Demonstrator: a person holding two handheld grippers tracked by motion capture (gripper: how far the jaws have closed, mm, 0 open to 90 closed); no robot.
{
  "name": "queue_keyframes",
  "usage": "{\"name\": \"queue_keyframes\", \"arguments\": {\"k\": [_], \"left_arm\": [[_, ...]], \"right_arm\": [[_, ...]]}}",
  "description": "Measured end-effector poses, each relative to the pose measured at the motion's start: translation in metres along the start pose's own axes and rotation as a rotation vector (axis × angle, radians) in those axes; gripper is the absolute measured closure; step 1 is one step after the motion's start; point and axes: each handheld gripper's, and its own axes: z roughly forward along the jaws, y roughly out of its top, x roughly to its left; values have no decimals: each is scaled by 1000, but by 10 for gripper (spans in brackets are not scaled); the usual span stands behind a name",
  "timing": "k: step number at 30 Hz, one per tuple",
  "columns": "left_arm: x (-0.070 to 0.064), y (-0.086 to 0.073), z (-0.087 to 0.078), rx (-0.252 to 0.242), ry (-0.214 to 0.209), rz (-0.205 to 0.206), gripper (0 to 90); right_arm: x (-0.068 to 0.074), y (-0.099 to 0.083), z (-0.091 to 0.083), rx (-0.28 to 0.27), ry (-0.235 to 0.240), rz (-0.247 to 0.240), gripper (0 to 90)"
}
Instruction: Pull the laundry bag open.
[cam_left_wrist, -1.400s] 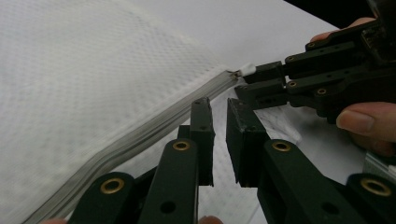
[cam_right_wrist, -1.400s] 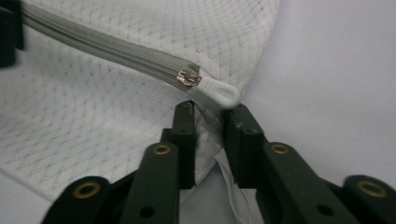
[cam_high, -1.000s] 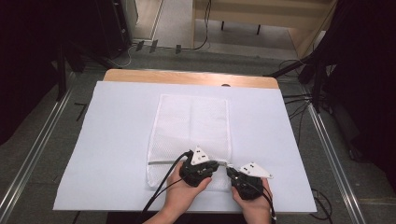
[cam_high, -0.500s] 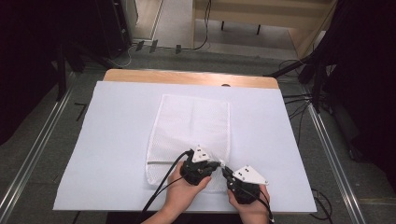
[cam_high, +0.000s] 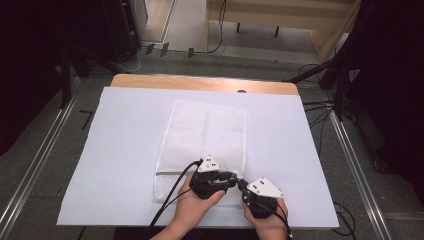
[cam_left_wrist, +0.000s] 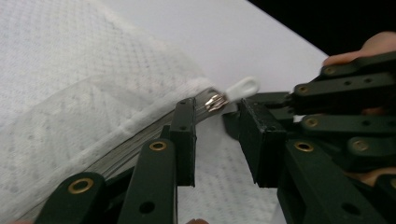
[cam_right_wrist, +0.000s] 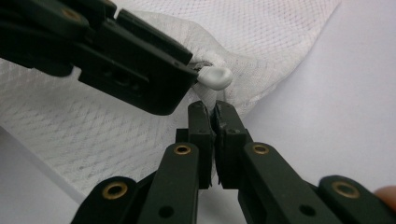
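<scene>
Mesh bag (cam_high: 207, 137) – corner pinched by right gripper (cam_right_wrist: 215, 112)

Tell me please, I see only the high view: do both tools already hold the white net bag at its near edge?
Observer: Only one does. The right tool is shut on a fold of the net bag, just below the white zipper tab.
Operator: And the left tool?
Observer: The left tool is open. The metal slider sits at its jaw tips, not gripped.
Operator: Is the tab caught by anything?
Observer: No. In the left gripper view, the zipper tab sticks out past the slider, and neither tool grips it.
</scene>
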Motion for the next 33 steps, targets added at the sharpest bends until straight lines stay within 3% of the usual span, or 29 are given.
{"name": "queue_keyframes", "arguments": {"k": [7, 10, 12, 20, 25, 33], "left_arm": [[-2, 5, -3, -18, 14, -29, 693], [-4, 8, -3, -22, 20, -32, 660], [-10, 13, 0, -16, 69, -26, 635], [-18, 27, 13, 24, 183, -89, 436], [-16, 26, 15, 55, 190, -80, 429], [-10, 26, 2, 37, 118, -107, 509]], "right_arm": [[1, 0, 1, 5, 1, 0, 884], [1, 0, 2, 8, 3, -4, 884], [2, 0, 2, 7, 5, -3, 884], [5, 1, 3, 15, 26, -13, 884], [5, 1, 3, 16, 26, -15, 884], [4, 1, 3, 18, 14, -11, 884]]}}
